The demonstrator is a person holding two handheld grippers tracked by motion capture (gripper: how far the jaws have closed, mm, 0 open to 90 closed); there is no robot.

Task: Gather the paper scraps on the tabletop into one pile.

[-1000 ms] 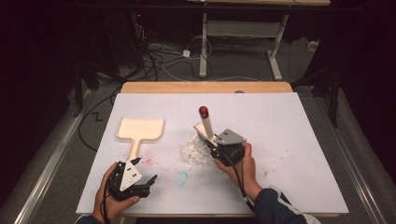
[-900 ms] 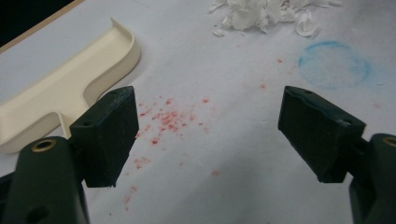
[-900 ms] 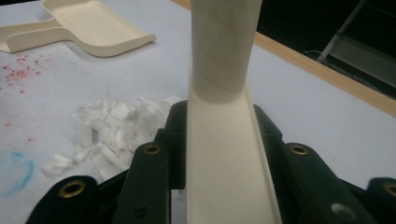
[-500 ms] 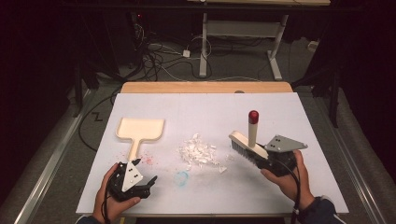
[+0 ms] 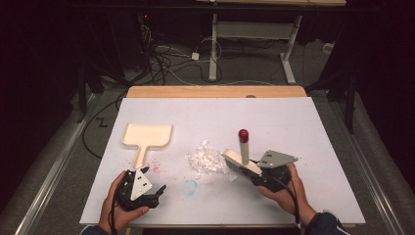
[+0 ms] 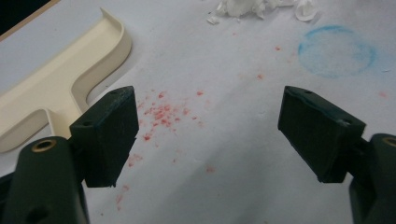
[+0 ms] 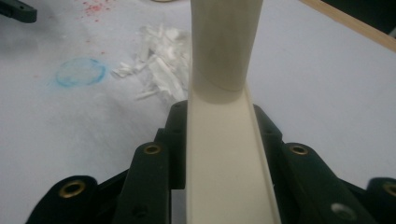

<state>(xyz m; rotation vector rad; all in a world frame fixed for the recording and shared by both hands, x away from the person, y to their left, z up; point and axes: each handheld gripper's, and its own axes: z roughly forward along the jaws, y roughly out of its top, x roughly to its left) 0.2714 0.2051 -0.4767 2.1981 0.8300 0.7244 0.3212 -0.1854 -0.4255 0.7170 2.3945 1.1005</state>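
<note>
On the white table [image 5: 303,122], everything reads best from the pile of paper scraps [image 5: 204,158] at its middle. The cream dustpan [image 5: 146,137] lies flat to the pile's left, mouth facing away from the person, likely parked until the scraps are gathered. Just right of the pile, the brush [image 5: 241,161] stands with its red-tipped handle up and bristles down beside the scraps, a pose that suits sweeping them leftward. The right gripper [image 5: 264,172] has its jaws pinched on the brush's cream back. Nearer the person and left of the pile, the left gripper [image 5: 152,192] rests low with jaws spread and empty, probably waiting to take the dustpan.
</note>
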